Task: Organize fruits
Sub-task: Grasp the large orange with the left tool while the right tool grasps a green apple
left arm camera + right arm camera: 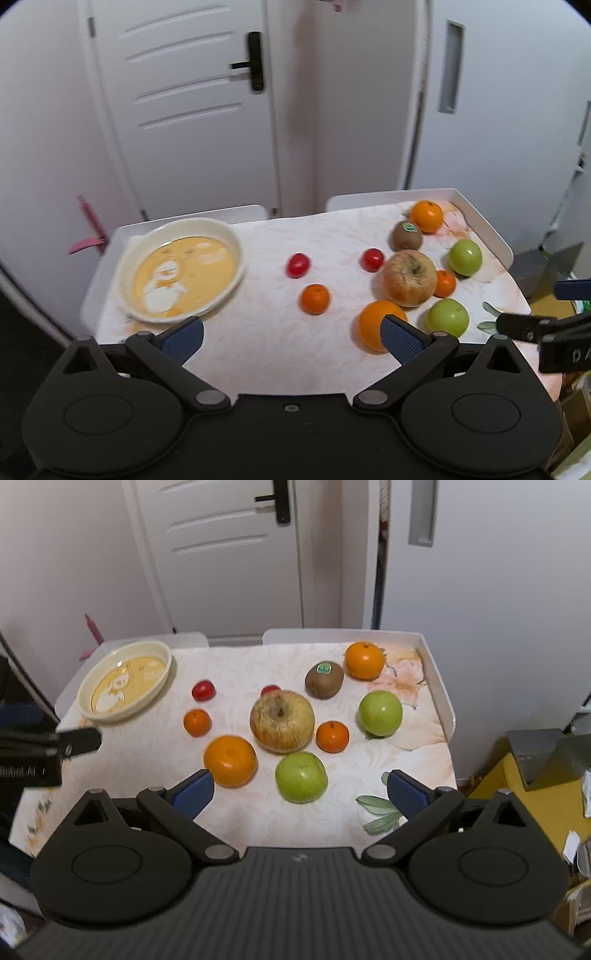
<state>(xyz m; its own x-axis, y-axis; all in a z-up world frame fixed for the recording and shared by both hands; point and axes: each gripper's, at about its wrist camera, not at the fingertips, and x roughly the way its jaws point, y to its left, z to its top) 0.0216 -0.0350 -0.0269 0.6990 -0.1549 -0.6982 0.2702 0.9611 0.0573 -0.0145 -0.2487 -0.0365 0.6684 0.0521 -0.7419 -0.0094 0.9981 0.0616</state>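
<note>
Loose fruit lies on the table: a big yellowish apple [282,721], two green apples [301,777] [380,708], a kiwi [324,679], large oranges [230,761] [364,660], small tangerines [332,736] [197,722] and two red tomatoes [203,690] [372,259]. A cream dish with a yellow picture [181,267] stands empty at the far left. My left gripper [291,334] hangs open above the near edge, its right finger in front of an orange [373,325]. My right gripper [300,792] is open too, just short of the near green apple.
The table [236,664] has a floral cloth and raised white rims at the back and right side [439,686]. A white door [192,103] and wall stand behind it. A yellow box [535,794] sits on the floor to the right.
</note>
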